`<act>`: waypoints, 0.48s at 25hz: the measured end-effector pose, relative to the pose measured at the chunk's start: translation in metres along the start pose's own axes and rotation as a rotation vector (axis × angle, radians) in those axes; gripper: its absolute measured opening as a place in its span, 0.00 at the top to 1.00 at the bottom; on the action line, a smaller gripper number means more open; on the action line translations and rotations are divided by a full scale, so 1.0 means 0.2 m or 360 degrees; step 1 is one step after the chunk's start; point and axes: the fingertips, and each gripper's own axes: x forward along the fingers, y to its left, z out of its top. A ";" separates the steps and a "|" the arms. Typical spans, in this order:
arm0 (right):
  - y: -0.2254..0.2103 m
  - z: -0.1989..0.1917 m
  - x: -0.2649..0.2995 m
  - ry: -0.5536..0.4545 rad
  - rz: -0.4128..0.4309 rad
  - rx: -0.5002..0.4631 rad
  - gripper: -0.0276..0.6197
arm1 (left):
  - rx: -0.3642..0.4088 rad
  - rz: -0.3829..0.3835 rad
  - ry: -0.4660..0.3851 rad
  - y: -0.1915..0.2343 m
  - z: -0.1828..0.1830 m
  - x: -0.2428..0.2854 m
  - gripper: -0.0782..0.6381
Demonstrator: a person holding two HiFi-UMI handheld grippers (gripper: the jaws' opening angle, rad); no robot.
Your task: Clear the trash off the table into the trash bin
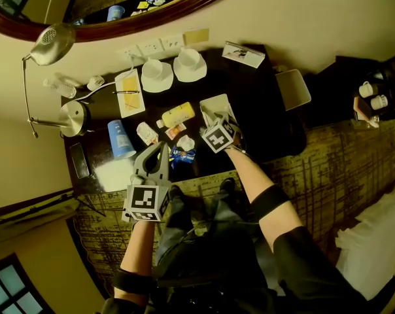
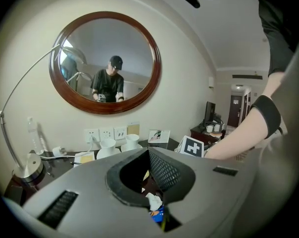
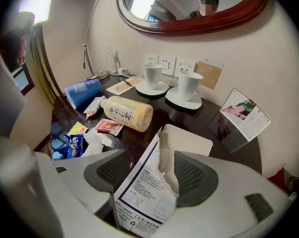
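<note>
— What has the right gripper (image 3: 149, 155) got?
— Its jaws stand wide apart at the bottom of its own view. A white tissue packet (image 3: 142, 195) sits between them, and the pads don't visibly press on it.
— And the left gripper (image 2: 148, 152)?
— Closed, with nothing in it, at the lower left of the head view.
— Where's the rest of the trash?
— On the dark table (image 3: 228, 155), left of centre in the right gripper view. A yellow bottle (image 3: 127, 113) lies on its side with a red sachet (image 3: 109, 127) just below it. A blue wrapper (image 3: 65, 145) and crumpled white paper (image 3: 92, 140) are at the lower left. A blue cup (image 3: 82, 93) is tipped over higher up.
— Behind that?
— Two white cups (image 3: 152, 76) on saucers, top centre.
</note>
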 end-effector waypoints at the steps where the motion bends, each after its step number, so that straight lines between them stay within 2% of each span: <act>1: 0.00 0.00 0.02 0.0016 0.0012 -0.0003 0.45 | 0.0002 0.0010 0.0008 0.01 -0.01 0.00 0.88; 5: 0.03 -0.02 0.10 0.0092 0.0057 -0.0051 0.45 | -0.0026 0.0024 0.0003 0.03 -0.01 0.02 0.88; 6: 0.04 -0.04 0.11 0.0114 0.0067 -0.0061 0.51 | -0.0033 0.0026 0.0006 0.04 -0.01 0.02 0.88; 7: 0.04 -0.05 0.12 0.0131 0.0074 -0.0057 0.52 | -0.0044 0.0022 0.0002 0.04 0.00 0.03 0.88; 9: 0.04 -0.07 0.13 0.0145 0.0084 -0.0017 0.64 | -0.0063 0.0013 -0.0007 0.03 0.01 0.03 0.88; 12: 0.05 -0.07 0.12 0.0138 0.0103 -0.0001 0.66 | -0.0048 0.0030 0.0014 0.05 -0.03 0.03 0.88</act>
